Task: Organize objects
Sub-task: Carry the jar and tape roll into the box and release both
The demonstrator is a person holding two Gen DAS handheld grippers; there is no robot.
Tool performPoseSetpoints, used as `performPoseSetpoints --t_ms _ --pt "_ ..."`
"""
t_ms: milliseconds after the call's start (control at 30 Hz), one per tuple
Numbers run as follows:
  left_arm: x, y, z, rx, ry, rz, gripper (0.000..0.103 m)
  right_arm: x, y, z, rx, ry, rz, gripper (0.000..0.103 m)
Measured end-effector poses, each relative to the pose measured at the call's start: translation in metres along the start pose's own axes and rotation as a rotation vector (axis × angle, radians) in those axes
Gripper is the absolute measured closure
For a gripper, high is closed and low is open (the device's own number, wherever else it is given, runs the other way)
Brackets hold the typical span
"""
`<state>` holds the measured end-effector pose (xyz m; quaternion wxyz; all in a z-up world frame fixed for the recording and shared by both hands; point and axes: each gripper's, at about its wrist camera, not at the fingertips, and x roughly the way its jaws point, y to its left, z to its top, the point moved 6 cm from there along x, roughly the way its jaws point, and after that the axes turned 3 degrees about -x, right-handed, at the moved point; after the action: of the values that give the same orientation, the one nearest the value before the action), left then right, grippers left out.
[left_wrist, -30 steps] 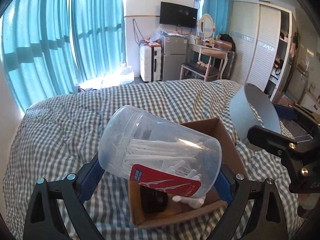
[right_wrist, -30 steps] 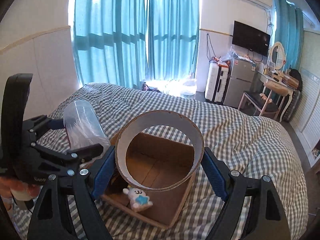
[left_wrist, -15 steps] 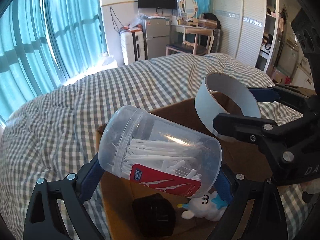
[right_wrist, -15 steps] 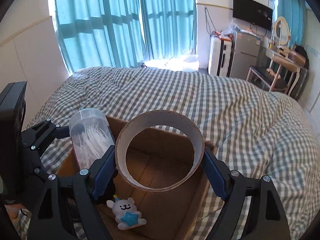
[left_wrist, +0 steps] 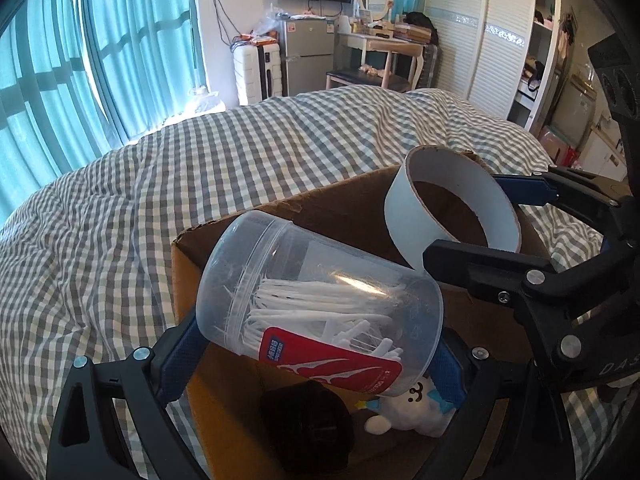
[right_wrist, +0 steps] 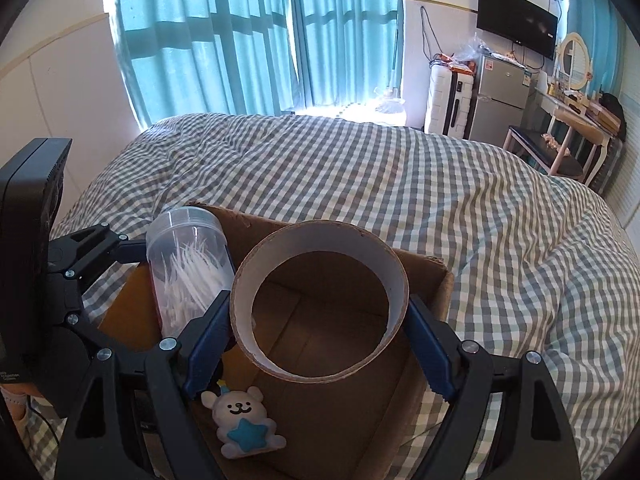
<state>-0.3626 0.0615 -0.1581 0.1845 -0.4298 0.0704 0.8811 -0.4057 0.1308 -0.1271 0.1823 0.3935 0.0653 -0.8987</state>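
Observation:
My left gripper (left_wrist: 316, 344) is shut on a clear plastic jar of white floss picks (left_wrist: 320, 312) with a red label, held tilted over the open cardboard box (left_wrist: 240, 384). My right gripper (right_wrist: 320, 328) is shut on a wide cardboard ring, white outside and brown inside (right_wrist: 320, 304), held over the same box (right_wrist: 424, 280). The ring also shows in the left wrist view (left_wrist: 452, 208), and the jar in the right wrist view (right_wrist: 188, 264). A white bear toy with a blue star (right_wrist: 244, 420) and a black object (left_wrist: 308, 420) lie inside the box.
The box sits on a bed with a grey and white checked cover (right_wrist: 400, 176). Teal curtains (right_wrist: 256, 32), a white suitcase (left_wrist: 256, 72), a small fridge (left_wrist: 308, 56), a dressing table and a wardrobe (left_wrist: 492, 40) stand beyond the bed.
Both grippers have moved forward and down over the box with the jar and the ring still held. The box interior, bear toy and black object now fill more of both views.

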Motion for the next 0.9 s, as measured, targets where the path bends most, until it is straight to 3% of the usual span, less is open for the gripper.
performPoseSetpoints --t_ms 200,233,333,467,700,900 --pt "0.001 -0.004 0.0 0.021 0.017 -0.005 0.003 -0.008 0.002 0.002 0.017 -0.029 0.032 0.019" --pt "0.001 -0.005 -0.001 0.028 0.019 -0.001 0.003 -0.01 0.002 0.003 0.019 -0.039 0.037 0.014" --pt "-0.003 -0.009 -0.001 0.029 0.008 -0.001 0.001 -0.02 0.002 0.007 0.02 -0.073 0.016 0.007" --pt "-0.016 -0.009 0.005 -0.006 -0.004 -0.019 0.001 -0.038 -0.001 0.011 0.039 -0.1 -0.011 0.007" --pt "-0.071 -0.006 0.018 -0.01 -0.086 0.015 0.001 -0.095 0.001 0.024 0.055 -0.166 -0.045 0.007" --pt "-0.141 -0.01 0.028 -0.027 -0.18 0.037 0.001 -0.162 0.018 0.031 0.029 -0.237 -0.083 0.007"
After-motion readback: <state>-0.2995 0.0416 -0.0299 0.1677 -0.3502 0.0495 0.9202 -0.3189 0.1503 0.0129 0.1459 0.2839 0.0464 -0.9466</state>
